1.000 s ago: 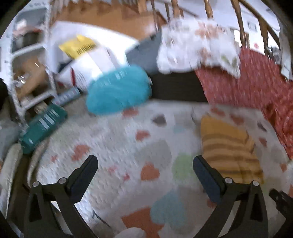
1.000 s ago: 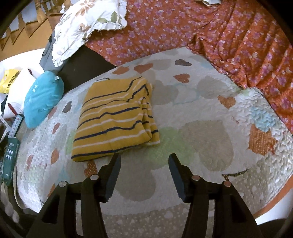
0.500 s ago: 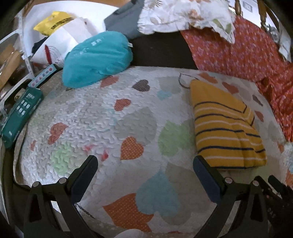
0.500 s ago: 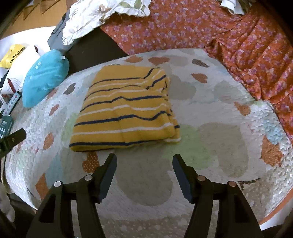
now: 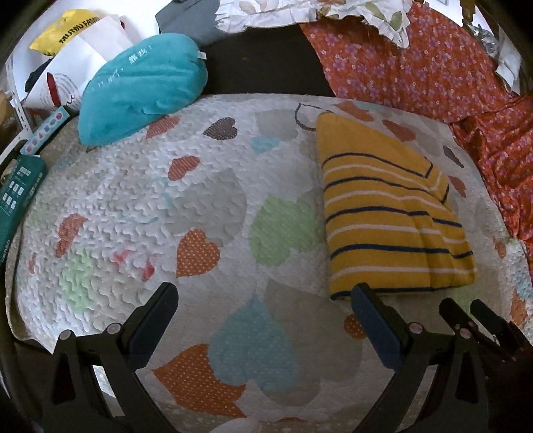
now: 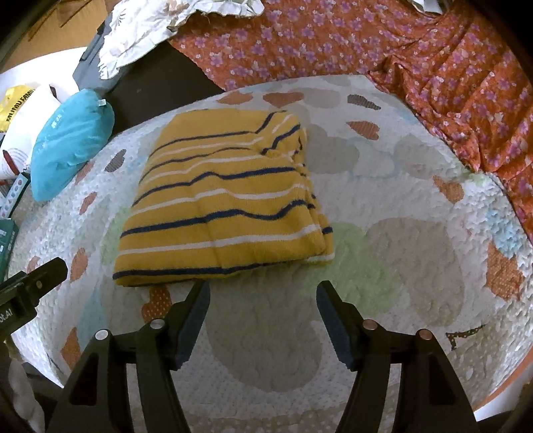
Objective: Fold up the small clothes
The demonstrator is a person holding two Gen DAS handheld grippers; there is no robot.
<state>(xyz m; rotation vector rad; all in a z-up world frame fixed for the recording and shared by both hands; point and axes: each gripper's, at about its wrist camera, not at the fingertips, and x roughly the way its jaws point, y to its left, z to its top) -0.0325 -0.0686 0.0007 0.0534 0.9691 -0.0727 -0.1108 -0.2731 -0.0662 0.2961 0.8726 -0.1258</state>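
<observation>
A folded yellow garment with navy and white stripes (image 6: 226,206) lies flat on the heart-patterned quilt (image 6: 399,266). It also shows in the left wrist view (image 5: 389,216), at the right. My right gripper (image 6: 261,293) is open and empty, its tips just short of the garment's near edge. My left gripper (image 5: 263,296) is open and empty, to the left of the garment, with its right finger (image 5: 369,309) at the garment's near left corner. The right gripper's tips (image 5: 466,313) show at the lower right of the left wrist view.
A teal cushion (image 5: 140,86) lies at the quilt's far left. An orange floral cloth (image 6: 433,66) covers the back and right. A floral pillow (image 6: 160,20) and white bags (image 5: 76,60) are behind. Green boxes (image 5: 16,193) sit at the left edge.
Both grippers have moved forward and lower toward the quilt. The garment now looks larger and closer in both views. It has not moved.
</observation>
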